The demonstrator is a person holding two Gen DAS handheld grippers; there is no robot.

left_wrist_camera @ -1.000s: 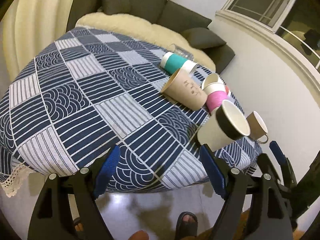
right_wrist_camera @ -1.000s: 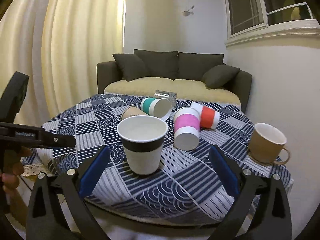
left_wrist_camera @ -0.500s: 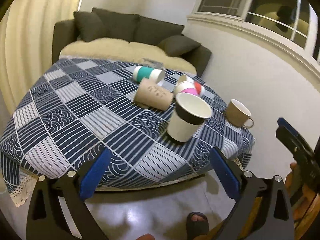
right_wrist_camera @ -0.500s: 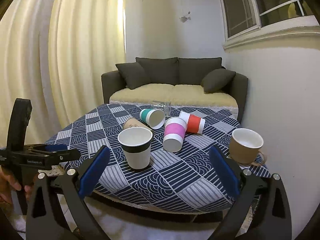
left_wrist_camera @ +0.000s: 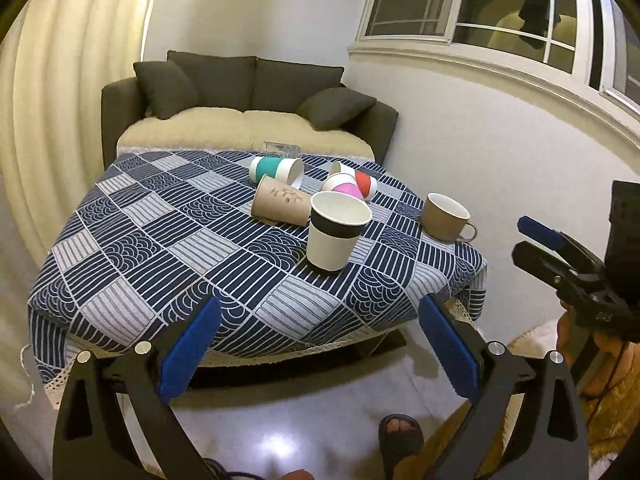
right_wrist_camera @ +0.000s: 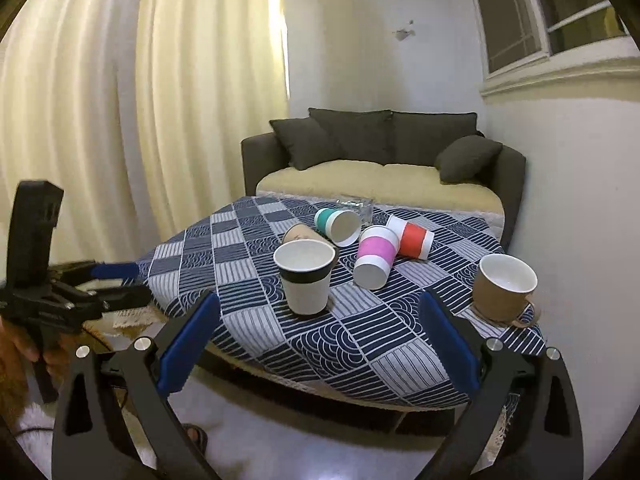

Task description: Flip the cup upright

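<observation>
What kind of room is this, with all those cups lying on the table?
Most likely a home living room. A dark sofa with cushions stands behind a table covered in a blue patterned cloth, long cream curtains hang along one wall, and a window is set high in another.

Dark sofa (left_wrist_camera: 256, 92) against white wall, cream curtain (right_wrist_camera: 120, 100) left, window (left_wrist_camera: 480, 4) right

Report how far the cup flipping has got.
Done: the black-banded cup and brown mug stand upright. In hand: nothing; the left hand-held gripper and right hand-held gripper are open, off the table. Left: teal, pink, red and kraft cups lie sideways.
</observation>
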